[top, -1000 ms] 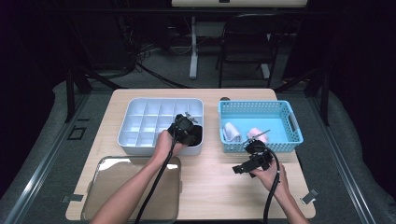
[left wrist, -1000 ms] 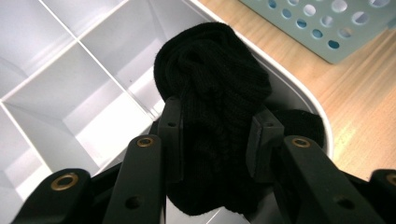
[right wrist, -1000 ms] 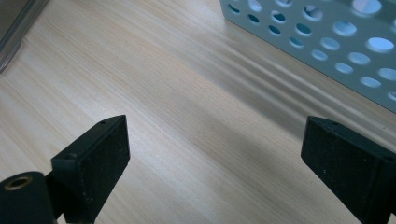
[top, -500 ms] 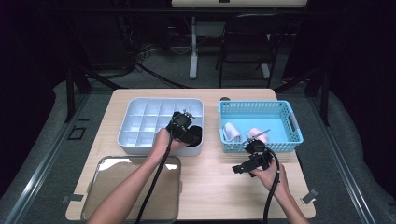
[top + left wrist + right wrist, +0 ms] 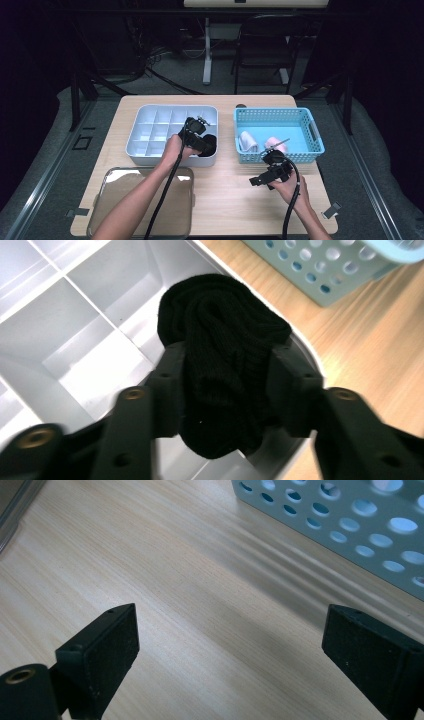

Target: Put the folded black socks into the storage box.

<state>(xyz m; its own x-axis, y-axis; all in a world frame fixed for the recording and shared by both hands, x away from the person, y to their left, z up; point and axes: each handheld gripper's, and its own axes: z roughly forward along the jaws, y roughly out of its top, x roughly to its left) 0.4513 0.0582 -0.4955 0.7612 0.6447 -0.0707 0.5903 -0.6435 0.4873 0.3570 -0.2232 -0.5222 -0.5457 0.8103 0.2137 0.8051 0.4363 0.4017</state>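
left gripper (image 5: 227, 390): clenching a black rolled sock (image 5: 225, 365) between its two jaws, which have just been closing on it; it is hovering over the front right corner compartment of the white divided tray (image 5: 150, 131).
black rolled sock: sitting in that front right corner compartment, bulging above the dividers, pressed on both sides by the jaws.
white divided tray: lying on the left half of the table (image 5: 225, 200), near its far edge; the rest of its compartments are showing bare.
right gripper (image 5: 240, 645): released, jaws standing wide apart with bare wood between them; it is hovering over the table just in front of the blue basket (image 5: 310, 131).
blue basket: sitting at the table's far right, holding a white roll (image 5: 247, 141) and a pink roll (image 5: 275, 144).
clear lid (image 5: 115, 185): lying flat at the table's front left corner.
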